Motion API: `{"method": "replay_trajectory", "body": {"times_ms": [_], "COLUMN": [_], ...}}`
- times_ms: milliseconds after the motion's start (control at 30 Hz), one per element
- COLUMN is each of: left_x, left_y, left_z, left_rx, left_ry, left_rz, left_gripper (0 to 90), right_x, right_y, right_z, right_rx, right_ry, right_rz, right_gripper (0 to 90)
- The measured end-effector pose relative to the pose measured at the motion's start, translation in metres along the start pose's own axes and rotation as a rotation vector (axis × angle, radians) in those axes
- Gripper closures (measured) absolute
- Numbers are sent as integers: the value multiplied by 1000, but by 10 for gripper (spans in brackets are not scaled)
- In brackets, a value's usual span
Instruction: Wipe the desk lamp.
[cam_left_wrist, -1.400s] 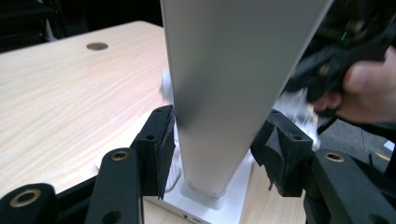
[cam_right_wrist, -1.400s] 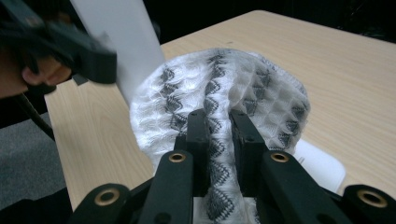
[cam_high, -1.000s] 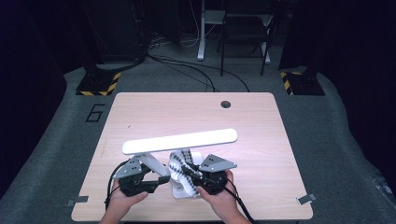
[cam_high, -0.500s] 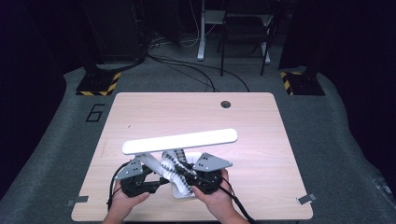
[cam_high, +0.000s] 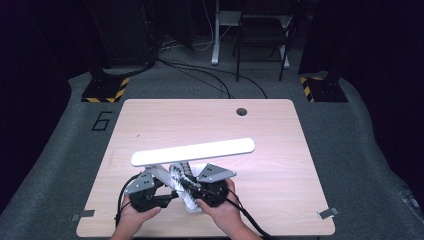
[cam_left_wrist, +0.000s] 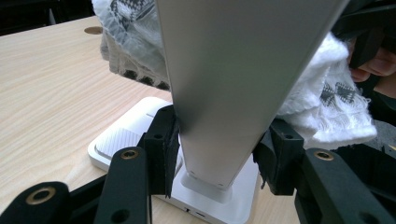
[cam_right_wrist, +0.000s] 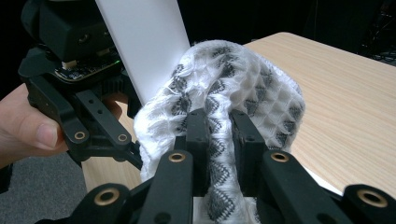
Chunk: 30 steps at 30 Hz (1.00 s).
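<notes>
The left gripper (cam_left_wrist: 217, 154) clamps the silver upright arm (cam_left_wrist: 233, 88) of a white desk lamp low down, just above the lamp's base (cam_left_wrist: 126, 140), with one black jaw pressed against each side of the arm. In the high view the left gripper (cam_high: 165, 192) sits at the near edge of the wooden table (cam_high: 280, 200), held by the person's left hand (cam_high: 134, 216), and the lamp's long white head (cam_high: 192, 152) stretches across above both grippers, tilted slightly up towards the right. The right gripper (cam_right_wrist: 219, 140) pinches a white cloth with a grey zigzag pattern (cam_right_wrist: 233, 84); its two jaws are drawn close together with a fold of the fabric caught between them, and the bulk of the cloth bulges out above the jaw tips. In the right gripper view the cloth presses against the side of the lamp's white arm (cam_right_wrist: 144, 42), and the left gripper (cam_right_wrist: 79, 70) shows just beside it with fingers (cam_right_wrist: 28, 126) of the left hand wrapped around its body. In the high view the right gripper (cam_high: 197, 190), held by the right hand (cam_high: 220, 212), lies close against the left one, with the cloth (cam_high: 181, 180) bunched between them at the foot of the lamp. The left gripper view shows the cloth (cam_left_wrist: 327, 98) draped around the arm on both sides, above the jaws.
</notes>
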<state>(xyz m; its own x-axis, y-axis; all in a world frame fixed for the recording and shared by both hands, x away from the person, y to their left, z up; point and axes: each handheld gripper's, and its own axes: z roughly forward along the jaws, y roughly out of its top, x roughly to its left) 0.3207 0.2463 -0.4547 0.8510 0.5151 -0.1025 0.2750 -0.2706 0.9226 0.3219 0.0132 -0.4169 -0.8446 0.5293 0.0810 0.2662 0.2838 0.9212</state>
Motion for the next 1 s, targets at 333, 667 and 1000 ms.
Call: {"method": "replay_trajectory", "body": {"times_ms": [333, 667, 1000], "left_x": [-2, -3, -3], "left_y": [0, 1, 1], "left_z": [1, 1, 1], "left_rx": [-8, -2, -6], "left_ry": [12, 18, 20], "left_rz": [-4, -8, -9], "left_gripper": [539, 539, 539], "right_x": [10, 22, 32], "right_y": [11, 33, 51], "right_z": [-4, -9, -16], "right_rx": [-40, -102, -150], "right_ry": [15, 23, 36], "right_rz": [-29, -57, -84], "right_gripper": [796, 795, 795]}}
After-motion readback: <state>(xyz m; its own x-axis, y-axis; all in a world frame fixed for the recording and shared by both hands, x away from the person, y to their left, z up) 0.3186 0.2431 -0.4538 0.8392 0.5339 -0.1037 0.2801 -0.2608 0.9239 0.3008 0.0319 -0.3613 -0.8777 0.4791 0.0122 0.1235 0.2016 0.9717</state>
